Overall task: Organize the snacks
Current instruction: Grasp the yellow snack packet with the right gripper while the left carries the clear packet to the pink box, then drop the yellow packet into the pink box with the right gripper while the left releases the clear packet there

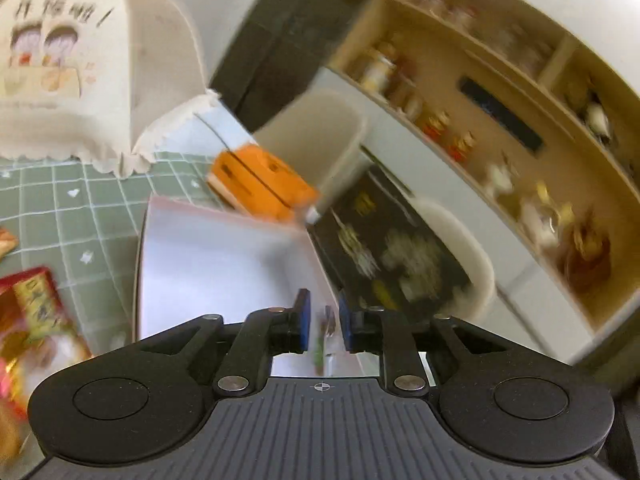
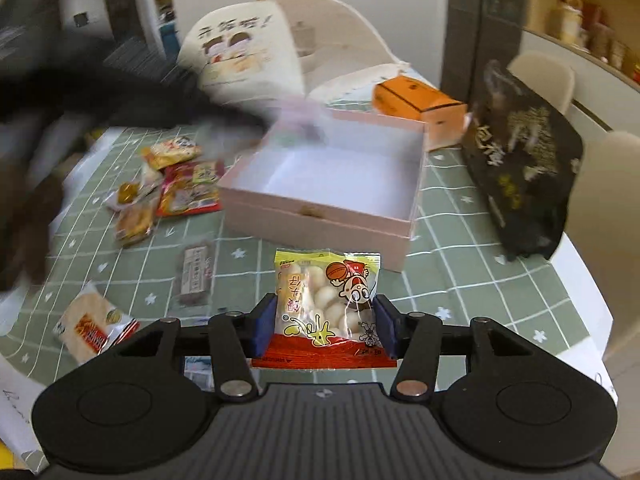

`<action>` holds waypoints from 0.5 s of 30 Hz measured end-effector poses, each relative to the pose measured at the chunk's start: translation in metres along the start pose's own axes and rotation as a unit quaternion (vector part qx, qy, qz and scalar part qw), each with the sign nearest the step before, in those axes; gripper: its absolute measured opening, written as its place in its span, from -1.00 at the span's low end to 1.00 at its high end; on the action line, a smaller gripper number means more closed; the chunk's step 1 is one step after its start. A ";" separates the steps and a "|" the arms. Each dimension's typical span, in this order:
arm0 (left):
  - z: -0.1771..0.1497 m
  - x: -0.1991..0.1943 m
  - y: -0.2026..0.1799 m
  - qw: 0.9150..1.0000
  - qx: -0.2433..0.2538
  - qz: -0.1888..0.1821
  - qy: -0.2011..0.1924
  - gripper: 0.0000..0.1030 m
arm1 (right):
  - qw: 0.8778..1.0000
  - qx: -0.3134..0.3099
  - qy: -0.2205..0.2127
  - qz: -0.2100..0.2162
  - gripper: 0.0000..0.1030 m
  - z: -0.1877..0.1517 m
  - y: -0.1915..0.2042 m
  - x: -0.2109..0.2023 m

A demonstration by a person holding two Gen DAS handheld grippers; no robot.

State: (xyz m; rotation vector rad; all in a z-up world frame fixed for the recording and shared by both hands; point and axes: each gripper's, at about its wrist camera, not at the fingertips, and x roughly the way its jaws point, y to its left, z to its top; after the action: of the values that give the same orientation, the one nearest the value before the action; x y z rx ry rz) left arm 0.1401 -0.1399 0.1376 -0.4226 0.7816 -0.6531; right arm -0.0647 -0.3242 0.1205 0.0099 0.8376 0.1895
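Note:
My right gripper (image 2: pixel 324 326) is shut on a yellow and red packet of white balls (image 2: pixel 326 300), held above the green checked tablecloth (image 2: pixel 460 216) just in front of the open pink box (image 2: pixel 320 216). The box's white floor (image 1: pixel 220 272) is bare. My left gripper (image 1: pixel 325 320) hovers over the box, its blue pads (image 1: pixel 302 320) close together on a thin, blurred snack packet (image 1: pixel 326 330) seen edge-on. In the right wrist view the left arm is a dark blur (image 2: pixel 120 92) reaching over the box's far left corner.
Loose snack packets (image 2: pixel 184 184), a brown bar (image 2: pixel 196 276) and a rice cracker packet (image 2: pixel 92 328) lie left of the box. Behind it sits an orange carton (image 2: pixel 420 108), and a black bag (image 2: pixel 520 160) stands at its right. A cream cartoon-printed cover (image 2: pixel 240 52) stands behind. Chairs and shelves lie beyond.

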 end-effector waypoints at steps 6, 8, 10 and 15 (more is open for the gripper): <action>-0.012 -0.012 0.042 0.998 -0.031 0.044 -0.011 -0.58 | 1.000 0.011 -0.009 -0.014 -0.01 0.000 -0.011 0.000; -0.031 -0.033 0.047 0.998 -0.013 0.058 0.001 -0.57 | 1.000 0.015 -0.013 -0.008 -0.01 0.003 -0.015 0.003; -0.051 -0.050 0.053 0.998 -0.002 0.069 0.009 -0.57 | 1.000 0.017 -0.024 -0.003 -0.01 0.017 -0.017 0.010; -0.099 -0.104 0.072 0.993 -0.031 0.112 -0.010 -0.58 | 0.994 -0.013 -0.100 -0.046 0.47 0.105 -0.007 0.044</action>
State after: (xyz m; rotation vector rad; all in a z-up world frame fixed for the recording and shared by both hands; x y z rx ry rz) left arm 0.0373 -0.0285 0.0853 -0.3913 0.8174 -0.4154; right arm 0.0432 -0.3166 0.1581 -0.0336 0.6347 0.1101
